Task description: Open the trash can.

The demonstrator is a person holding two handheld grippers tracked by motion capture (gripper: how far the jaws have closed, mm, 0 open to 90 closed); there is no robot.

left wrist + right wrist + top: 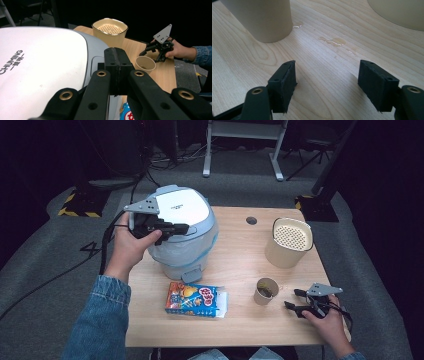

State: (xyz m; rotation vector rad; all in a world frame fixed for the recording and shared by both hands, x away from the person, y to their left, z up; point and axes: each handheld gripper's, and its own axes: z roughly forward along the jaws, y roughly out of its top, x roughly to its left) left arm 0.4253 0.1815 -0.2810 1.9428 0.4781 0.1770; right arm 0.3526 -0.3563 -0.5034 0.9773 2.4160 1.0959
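- The bin (184, 232), a grey pedal type with a white lid (182, 206), stands at the table's far left corner; its lid is down, and a pale liner shows around the body.
- My left tongs (181, 228) sit against the lid's near edge. In the left gripper view the jaws are pressed together with nothing between them, resting at the lid's rim (96, 62).
- I judge I'm about to work the lid open, by pushing or lifting at its front lip. It isn't raised yet, so that step is still ahead.
- My right tongs (295, 300) rest low near the table's right near corner, jaws spread wide with bare wood between them in the right gripper view.
- Just left of them stands the paper cup (265, 291), with something dark inside that I can't make out. Small wet marks (334, 42) lie on the wood beside it.
- I take the cup for the likely thing to go into the bin; it is untouched.
- A colourful snack box (195, 300) lies flat near the table's near edge, in front of the bin's pedal (191, 276).
- A cream container (289, 242) with a perforated insert stands toward the far right edge, well apart from the bin.
- So: nothing thrown away so far; lid, pick-up and drop all remain.
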